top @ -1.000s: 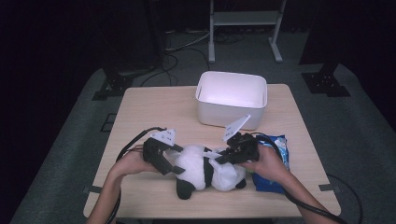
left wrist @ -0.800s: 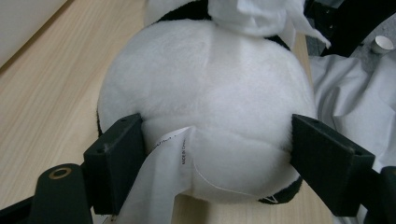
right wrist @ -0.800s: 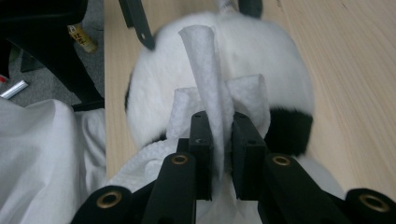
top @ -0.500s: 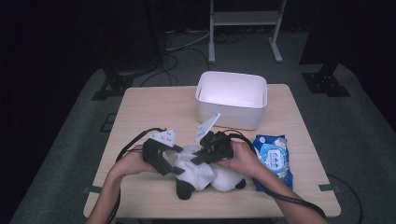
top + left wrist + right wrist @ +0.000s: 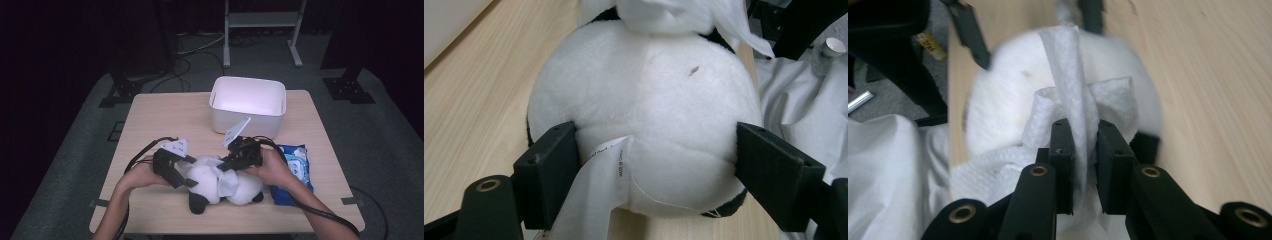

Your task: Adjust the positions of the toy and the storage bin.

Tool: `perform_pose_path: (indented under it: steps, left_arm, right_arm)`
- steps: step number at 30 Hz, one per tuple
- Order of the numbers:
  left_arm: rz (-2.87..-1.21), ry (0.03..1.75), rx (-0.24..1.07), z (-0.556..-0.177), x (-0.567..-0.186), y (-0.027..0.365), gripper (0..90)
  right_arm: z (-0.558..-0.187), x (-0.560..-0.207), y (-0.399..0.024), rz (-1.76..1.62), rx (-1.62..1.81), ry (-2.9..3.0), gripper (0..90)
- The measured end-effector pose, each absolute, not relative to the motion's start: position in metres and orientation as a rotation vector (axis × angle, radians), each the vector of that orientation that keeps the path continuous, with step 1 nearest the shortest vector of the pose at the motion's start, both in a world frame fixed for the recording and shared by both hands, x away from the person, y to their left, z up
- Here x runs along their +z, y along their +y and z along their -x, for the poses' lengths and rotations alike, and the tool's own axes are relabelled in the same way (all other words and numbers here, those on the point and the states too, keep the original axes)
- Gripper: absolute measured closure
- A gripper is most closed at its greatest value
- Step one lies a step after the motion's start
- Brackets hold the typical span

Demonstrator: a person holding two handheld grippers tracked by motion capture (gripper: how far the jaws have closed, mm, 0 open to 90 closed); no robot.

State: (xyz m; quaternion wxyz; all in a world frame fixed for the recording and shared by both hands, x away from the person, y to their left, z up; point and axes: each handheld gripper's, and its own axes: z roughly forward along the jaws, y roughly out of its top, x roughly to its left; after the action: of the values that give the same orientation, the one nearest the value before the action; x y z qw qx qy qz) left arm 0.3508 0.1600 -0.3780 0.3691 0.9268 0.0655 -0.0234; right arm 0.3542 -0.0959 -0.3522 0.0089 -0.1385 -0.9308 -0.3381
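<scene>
— What's the left gripper (image 5: 176,172) doing?
— It's clamping the round, fuzzy plush panda (image 5: 644,115) lying on the wooden table (image 5: 160,120).
— And the right gripper (image 5: 1083,145)?
— I'm pinching a crinkly white wet wipe (image 5: 1070,95) against its fur.

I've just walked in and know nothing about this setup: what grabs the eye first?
A black-and-white plush toy lies at the table's near edge, its round white body clamped between the left tongs. The right tongs pinch a white wipe draped over the toy. Behind them stands a white tub, and a blue wipe packet lies at the right.
</scene>
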Motion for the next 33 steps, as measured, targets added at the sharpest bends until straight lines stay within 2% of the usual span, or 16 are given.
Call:
perform_pose_path:
  steps: [8,23,29,33]
  left_arm:
    - [-2.383,0.167,-0.073,-0.350,-0.374,0.160,17.8]
    - [-2.389,0.171,-0.057,-0.343,-0.358,0.141,11.4]
    - [-2.407,0.200,-0.095,-0.344,-0.360,0.132,7.7]
    - [-2.402,0.182,-0.116,-0.342,-0.364,0.127,10.6]
  right_arm:
    - [-0.359,-0.360,-0.129,0.532,-1.100,-2.881,78.5]
    - [-0.326,-0.368,-0.134,0.498,-1.149,-2.861,78.9]
    - [-0.316,-0.371,-0.140,0.486,-1.153,-2.855,79.0]
    - [-0.310,-0.370,-0.144,0.476,-1.141,-2.853,79.0]
